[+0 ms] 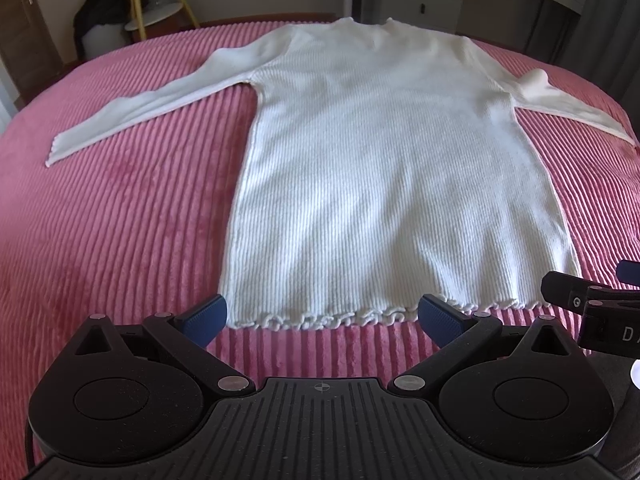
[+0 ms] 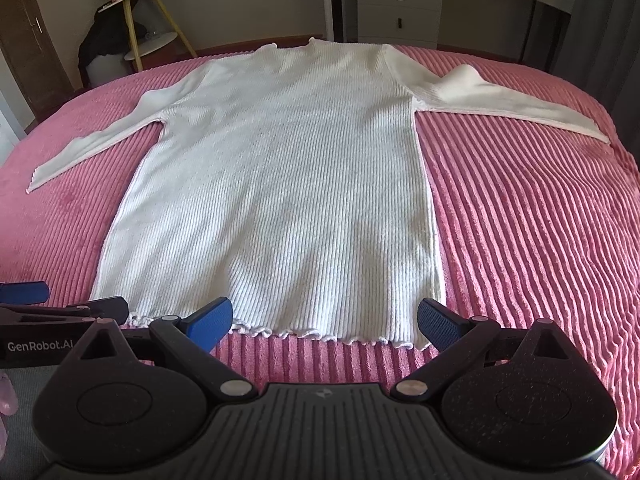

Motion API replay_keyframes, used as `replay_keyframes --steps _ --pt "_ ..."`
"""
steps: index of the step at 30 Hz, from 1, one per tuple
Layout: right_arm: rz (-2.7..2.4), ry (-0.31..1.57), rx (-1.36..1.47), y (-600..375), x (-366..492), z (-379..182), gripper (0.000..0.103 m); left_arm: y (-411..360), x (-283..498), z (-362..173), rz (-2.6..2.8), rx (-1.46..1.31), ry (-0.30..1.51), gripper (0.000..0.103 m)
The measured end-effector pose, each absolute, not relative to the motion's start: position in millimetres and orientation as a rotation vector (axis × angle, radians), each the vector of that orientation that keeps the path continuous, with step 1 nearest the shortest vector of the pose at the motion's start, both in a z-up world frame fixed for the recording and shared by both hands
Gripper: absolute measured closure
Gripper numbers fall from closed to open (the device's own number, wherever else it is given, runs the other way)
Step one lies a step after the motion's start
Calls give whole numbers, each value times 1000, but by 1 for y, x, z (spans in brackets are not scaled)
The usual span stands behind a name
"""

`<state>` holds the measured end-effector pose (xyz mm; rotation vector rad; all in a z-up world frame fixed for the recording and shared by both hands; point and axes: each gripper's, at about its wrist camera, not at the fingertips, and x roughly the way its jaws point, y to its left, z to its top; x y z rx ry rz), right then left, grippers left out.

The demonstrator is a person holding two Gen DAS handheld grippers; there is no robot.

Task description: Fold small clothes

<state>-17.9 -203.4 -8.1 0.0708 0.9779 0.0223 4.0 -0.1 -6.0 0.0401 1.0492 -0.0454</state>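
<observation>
A white ribbed long-sleeved knit top (image 1: 372, 168) lies flat on the pink corduroy bedspread (image 1: 120, 208), collar at the far side, both sleeves spread outward, frilled hem nearest me. It also shows in the right wrist view (image 2: 280, 184). My left gripper (image 1: 322, 318) is open and empty, just short of the hem's left half. My right gripper (image 2: 324, 320) is open and empty, just short of the hem's right half. Each gripper's fingers show at the edge of the other's view.
The pink bedspread (image 2: 520, 220) stretches wide on both sides of the top. Beyond the bed's far edge stand a yellow-legged side table (image 2: 140, 20), a grey drawer cabinet (image 2: 400, 12) and a dark curtain (image 1: 612, 12).
</observation>
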Motion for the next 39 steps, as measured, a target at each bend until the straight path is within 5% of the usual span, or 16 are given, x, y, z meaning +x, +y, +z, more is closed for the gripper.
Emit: replay_keyframes --steps 22,34,36,39 --pt "132 933 190 -239 -5 -33 4 -2 21 -20 -33 18 1073 0" --pt "-161 603 692 -441 83 -44 4 20 97 -42 55 -50 816 0" --pt "-231 553 763 -483 101 -53 6 20 113 -54 91 -28 779 0" --pt "-362 533 813 -534 130 -68 25 17 129 -78 92 38 748 0"
